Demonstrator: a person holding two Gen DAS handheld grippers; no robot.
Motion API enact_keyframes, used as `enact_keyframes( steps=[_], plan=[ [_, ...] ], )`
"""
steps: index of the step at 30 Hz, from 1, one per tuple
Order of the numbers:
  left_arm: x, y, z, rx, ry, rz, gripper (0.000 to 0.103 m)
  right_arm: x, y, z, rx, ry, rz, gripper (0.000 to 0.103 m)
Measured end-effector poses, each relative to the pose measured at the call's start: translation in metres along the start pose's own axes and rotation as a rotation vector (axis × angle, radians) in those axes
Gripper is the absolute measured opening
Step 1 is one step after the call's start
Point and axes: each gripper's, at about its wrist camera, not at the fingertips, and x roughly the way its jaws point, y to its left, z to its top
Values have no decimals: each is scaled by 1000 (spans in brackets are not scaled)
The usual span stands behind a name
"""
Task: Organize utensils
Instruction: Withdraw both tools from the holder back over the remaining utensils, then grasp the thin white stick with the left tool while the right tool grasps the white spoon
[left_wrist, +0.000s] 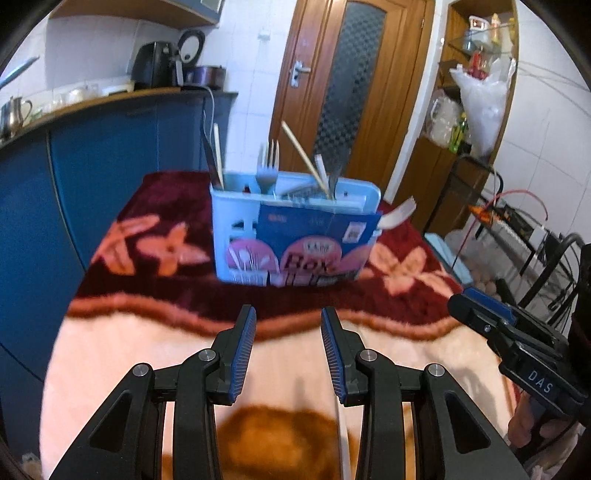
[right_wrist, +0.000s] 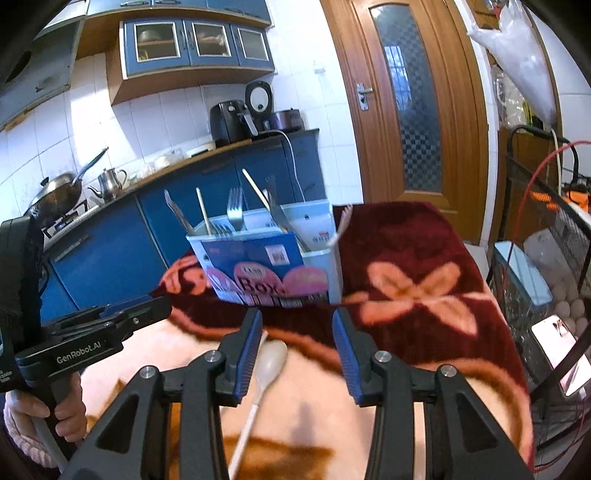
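A light blue utensil box (left_wrist: 291, 236) (right_wrist: 273, 266) stands on the blanket-covered table, holding a metal fork (left_wrist: 269, 166) (right_wrist: 235, 208), chopsticks (left_wrist: 304, 157) (right_wrist: 255, 190), knives and a white plastic fork (left_wrist: 399, 212) (right_wrist: 341, 223) at its right end. A white plastic spoon (right_wrist: 269, 363) lies on the blanket between my right gripper's fingers, near the left one. My right gripper (right_wrist: 297, 325) is open above it. My left gripper (left_wrist: 288, 325) is open and empty in front of the box. In the left wrist view a thin white handle (left_wrist: 343, 443) lies under its right finger.
The floral blanket (left_wrist: 129, 350) covers the table. Blue cabinets (right_wrist: 110, 251) with a wok and kettle stand at left, a wooden door (right_wrist: 410, 110) behind. A wire rack (right_wrist: 546, 258) with eggs and a phone stands at right.
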Motion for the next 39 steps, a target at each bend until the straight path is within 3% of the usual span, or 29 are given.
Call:
enact_keyframes(
  steps=[16,26,39],
  plan=[
    [46,-21,-25,31,177,-8,37,9,-28,-25,52,68,7,47],
    [74,-33,-23,91,271,2,37,10,-40,-32,84,81,18,48],
    [107,-40,-3,133,428,-52,19,14,-46,-35,104,89,28,48]
  ],
)
